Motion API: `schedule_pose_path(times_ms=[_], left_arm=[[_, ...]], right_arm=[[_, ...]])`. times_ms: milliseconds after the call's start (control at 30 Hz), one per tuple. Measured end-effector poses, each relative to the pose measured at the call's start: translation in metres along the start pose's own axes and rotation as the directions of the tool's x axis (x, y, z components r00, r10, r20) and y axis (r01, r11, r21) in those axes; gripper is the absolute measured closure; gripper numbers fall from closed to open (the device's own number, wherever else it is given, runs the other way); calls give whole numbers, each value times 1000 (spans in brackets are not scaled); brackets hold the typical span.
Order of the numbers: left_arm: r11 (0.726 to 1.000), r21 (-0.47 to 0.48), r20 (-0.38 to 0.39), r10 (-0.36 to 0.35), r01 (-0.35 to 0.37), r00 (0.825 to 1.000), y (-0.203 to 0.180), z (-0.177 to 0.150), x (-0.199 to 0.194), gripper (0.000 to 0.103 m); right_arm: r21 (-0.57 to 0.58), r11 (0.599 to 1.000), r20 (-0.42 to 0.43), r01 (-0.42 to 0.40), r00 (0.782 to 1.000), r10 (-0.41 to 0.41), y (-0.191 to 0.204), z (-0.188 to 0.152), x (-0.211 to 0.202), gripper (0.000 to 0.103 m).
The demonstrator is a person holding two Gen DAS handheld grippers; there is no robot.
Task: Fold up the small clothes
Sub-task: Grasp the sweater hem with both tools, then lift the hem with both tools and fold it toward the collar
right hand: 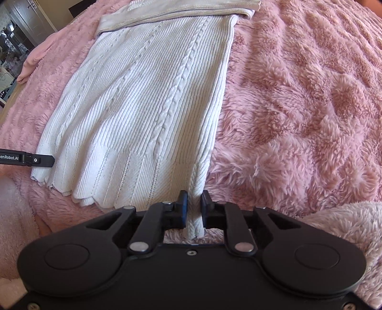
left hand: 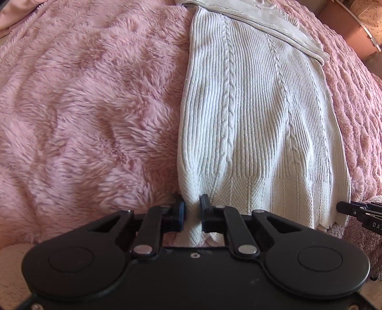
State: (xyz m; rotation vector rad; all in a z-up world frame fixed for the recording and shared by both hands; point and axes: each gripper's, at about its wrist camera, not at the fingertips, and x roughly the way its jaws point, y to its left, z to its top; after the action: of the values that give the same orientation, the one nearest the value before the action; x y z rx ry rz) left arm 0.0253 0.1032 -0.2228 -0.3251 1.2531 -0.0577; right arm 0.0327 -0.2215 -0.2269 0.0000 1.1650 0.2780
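Pink blanket (right hand: pixel 298 95); left tongs (right hand: pixel 41 160) marked "enRobot.AI".

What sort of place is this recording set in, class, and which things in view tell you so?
Probably a bedroom at home: a fluffy pink blanket covers a wide soft surface like a bed, a white cable-knit garment lies on it, and a door stands behind.

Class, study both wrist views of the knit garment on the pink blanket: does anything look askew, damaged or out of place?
Nothing stands out. The white knit lies flat on the pink blanket, undamaged, its far end folded over as a smooth band. The left tongs and right tongs each pinch a near hem corner, bunching it slightly.
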Motion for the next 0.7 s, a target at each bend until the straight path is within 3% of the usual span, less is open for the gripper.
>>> schedule_pose_path(times_ms=[400,567,700], left_arm=[[996,-21,23,-87,88,996,3,8,-34,101],[979,-59,89,-191,197,977,5,35,-58,101],[968,-58,173,-231,244,957,4,76,-74,101]], right_arm=[[52,996,73,-70,995,66,-8,8,-34,94],[95,982,151,-163,978,148,-15,27,-57,94],[95,977,243,-192,956,165,-18,57,-72,94]])
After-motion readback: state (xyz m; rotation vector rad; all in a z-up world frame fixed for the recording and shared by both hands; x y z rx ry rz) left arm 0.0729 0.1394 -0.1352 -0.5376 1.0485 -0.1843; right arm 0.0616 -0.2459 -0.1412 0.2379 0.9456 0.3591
